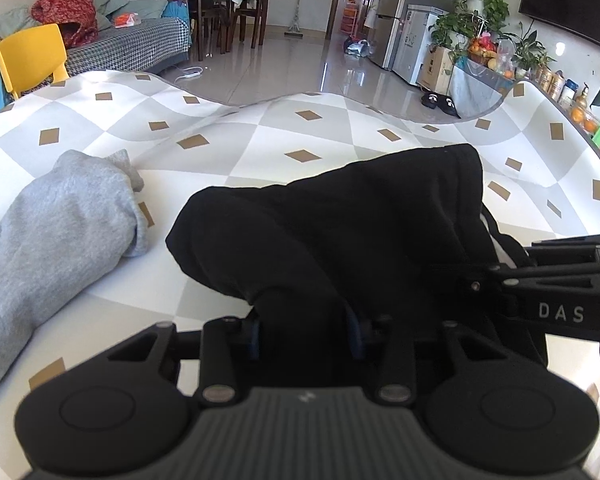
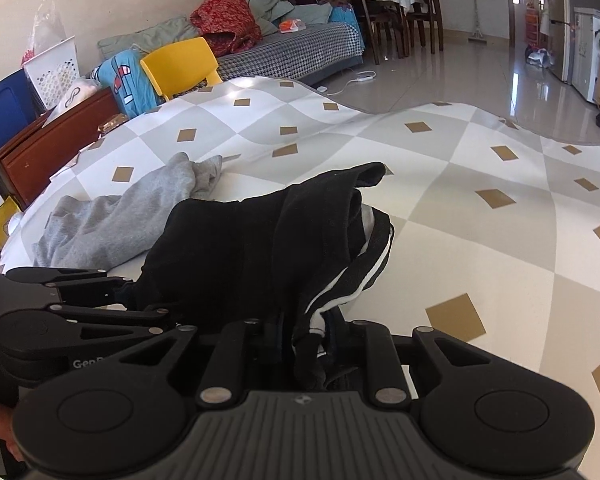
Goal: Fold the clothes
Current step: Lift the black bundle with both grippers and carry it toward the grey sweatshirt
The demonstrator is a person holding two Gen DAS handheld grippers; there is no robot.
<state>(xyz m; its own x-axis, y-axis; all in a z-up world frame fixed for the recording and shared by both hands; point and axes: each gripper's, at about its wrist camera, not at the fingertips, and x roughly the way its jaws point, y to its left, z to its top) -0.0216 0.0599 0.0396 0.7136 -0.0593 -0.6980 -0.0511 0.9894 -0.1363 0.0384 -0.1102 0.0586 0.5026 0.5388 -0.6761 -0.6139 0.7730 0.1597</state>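
A: How far along did the folding look?

B: The surface [image 1: 308,148], under its diamond-patterned cloth, filled the middle of both views. Left of centre lay a grey garment [image 1: 60,220], loose and rumpled, with no fold in it that I could see, so that piece looked left to do.

A: And the dark one?

B: The black garment [image 1: 340,224] with white side stripes sat in the centre, bunched and doubled over itself, part raised off the cloth. I judged it mid-fold: gathered, but not flat or squared.

A: What were the tools doing?

B: The left tool [image 1: 306,326] at the bottom centre was pressed together on the black fabric's near edge. The right tool [image 2: 312,340], bottom centre of its own view, pinched the striped edge likewise. They stood close, side by side.

A: Anything finished?

B: No neat folded stack showed anywhere in either view.
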